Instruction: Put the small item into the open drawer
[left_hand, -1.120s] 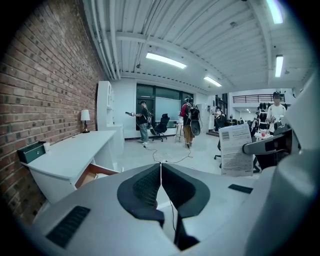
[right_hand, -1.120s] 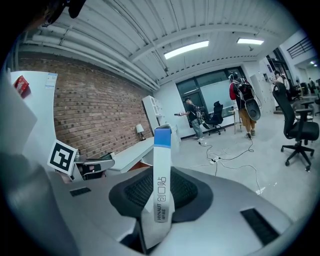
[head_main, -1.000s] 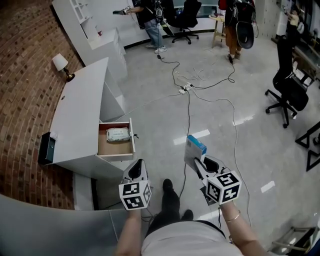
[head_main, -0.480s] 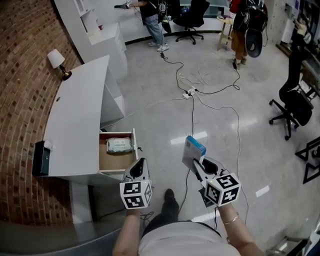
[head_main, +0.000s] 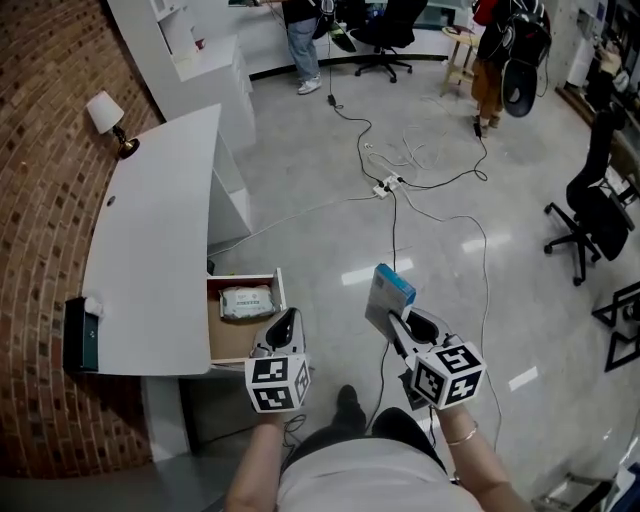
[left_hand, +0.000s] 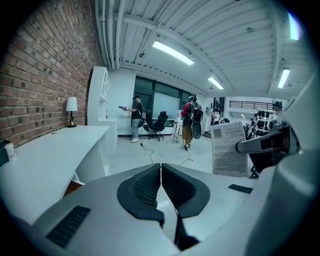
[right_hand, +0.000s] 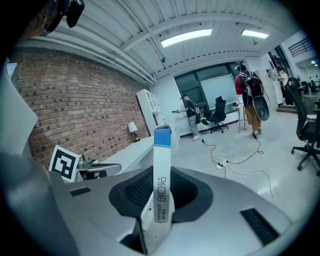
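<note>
A big room with a shiny grey floor (head_main: 300, 230); a brick wall (head_main: 40, 150) runs down the left side, and a long white desk (head_main: 150, 250) stands against it; a little lamp (head_main: 102, 110) sits at the desk's far end. The desk's drawer (head_main: 226, 340) is pulled open; a pack of wipes (head_main: 246, 302) lies in its far part, and the near part is bare and brown. White cables (head_main: 400, 185) lie on the floor farther off; a black office chair (head_main: 590, 210) stands at the right; a person (head_main: 303, 45) stands at the far end.

My left gripper (head_main: 284, 322) shows by the drawer's front corner; its fingers are pressed together with nothing between them. My right gripper (head_main: 402, 328) holds a thin white box with a blue top (right_hand: 161, 165); my fingers squeeze its lower part from both sides, and it stands upright. The box is not in the drawer; it hangs over the floor, to the right of the drawer, with my left gripper between them.
</note>
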